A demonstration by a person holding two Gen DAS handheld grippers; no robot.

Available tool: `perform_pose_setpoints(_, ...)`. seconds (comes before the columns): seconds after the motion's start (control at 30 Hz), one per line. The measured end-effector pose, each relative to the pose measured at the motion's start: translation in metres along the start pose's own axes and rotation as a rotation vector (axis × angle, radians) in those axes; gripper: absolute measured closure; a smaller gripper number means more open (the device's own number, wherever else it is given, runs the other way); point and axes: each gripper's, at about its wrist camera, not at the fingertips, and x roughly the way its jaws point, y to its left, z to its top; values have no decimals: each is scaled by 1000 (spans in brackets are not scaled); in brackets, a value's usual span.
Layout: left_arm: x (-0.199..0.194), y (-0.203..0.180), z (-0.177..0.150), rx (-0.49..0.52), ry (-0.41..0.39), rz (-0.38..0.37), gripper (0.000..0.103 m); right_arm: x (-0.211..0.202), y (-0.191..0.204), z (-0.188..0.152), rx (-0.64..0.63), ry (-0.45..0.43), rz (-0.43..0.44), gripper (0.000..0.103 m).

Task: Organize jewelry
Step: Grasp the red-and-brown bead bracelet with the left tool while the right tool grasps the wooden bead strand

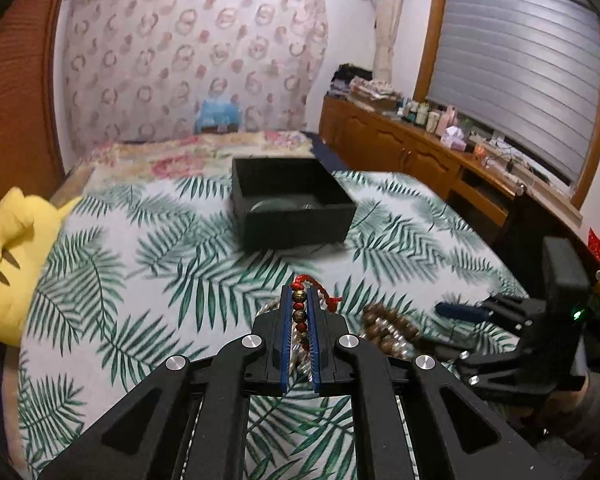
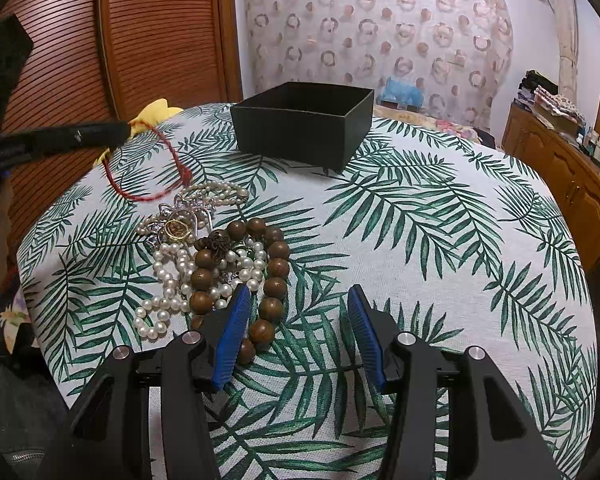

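My left gripper (image 1: 300,292) is shut on a red cord bracelet (image 1: 299,312) strung with small dark and red beads, lifted off the palm-leaf cloth (image 1: 140,240). In the right wrist view the left gripper (image 2: 116,132) enters from the left, and the red cord bracelet (image 2: 148,176) hangs from it in a loop. My right gripper (image 2: 298,296) stands open over the cloth with nothing between its fingers. A wooden bead bracelet (image 2: 276,276) lies just by its left finger. Pearl strands (image 2: 168,280) and a silver piece with a gold pendant (image 2: 178,228) are tangled beside it. The open black box (image 2: 304,124) sits farther back.
A yellow plush toy (image 1: 12,256) lies at the left edge of the cloth. A wooden cabinet (image 1: 420,148) with bottles and clutter runs along the right wall under a window. A louvred wooden door (image 2: 140,40) stands behind the left side. Something round and grey lies inside the box (image 1: 276,206).
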Motion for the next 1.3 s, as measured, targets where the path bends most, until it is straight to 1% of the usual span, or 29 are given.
perform_pose_setpoints(0.1,-6,-3,5,13,-23,8,97,0,-1,0,1,0,0,50)
perform_pose_setpoints(0.27,-11,-3,5,16,-38,9,97,1,-2,2,3,17,3,50)
perform_pose_setpoints(0.37,-11,-1,1,12,-37,11,97,6,-4,6,15,38,30,61)
perform_pose_setpoints(0.5,-9,1,-3,4,-33,8,97,15,3,11,-16,68,20,73)
perform_pose_setpoints(0.6,-10,3,-4,1,-33,8,97,21,4,14,-33,90,-45,73)
perform_pose_setpoints(0.63,-10,3,-5,0,-33,7,97,22,3,16,-30,93,-54,73)
perform_pose_setpoints(0.87,-9,5,-7,2,-31,11,97,28,-2,22,-45,107,-35,74)
perform_pose_setpoints(0.93,-7,5,-6,3,-32,12,96,29,-5,24,-50,106,-26,85)
perform_pose_setpoints(0.97,-6,5,-4,3,-32,13,96,29,-6,25,-47,108,-16,88)
perform_pose_setpoints(1.1,-3,7,0,8,-39,18,96,16,-7,33,-49,69,2,88)
perform_pose_setpoints(1.3,-1,11,15,13,-61,20,96,-7,-3,62,-74,-13,14,88)
